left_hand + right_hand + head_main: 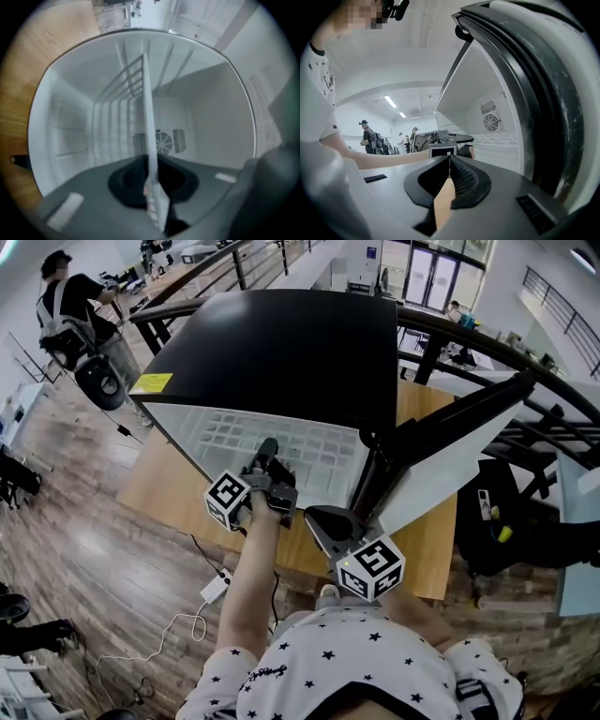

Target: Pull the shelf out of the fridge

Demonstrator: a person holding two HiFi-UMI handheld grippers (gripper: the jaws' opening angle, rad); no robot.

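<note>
A black mini fridge [281,343] stands on a wooden table [159,484] with its door [450,442] swung open to the right. The white grid shelf [225,432] shows at its open front. My left gripper [267,451] is at the shelf's front edge. In the left gripper view the shelf [147,117] runs edge-on from the white interior straight between the jaws, and the left gripper [152,168] is shut on that edge. My right gripper [323,521] hangs near the door's lower corner, off the shelf. In the right gripper view the right gripper [449,158] is shut on nothing, beside the door [525,84].
A fan grille [164,142] sits in the fridge's back wall. On the wood floor left of the table lie a power strip and cable [214,589]. A person [70,306] stands at the back left. A dark railing [487,343] runs behind the fridge.
</note>
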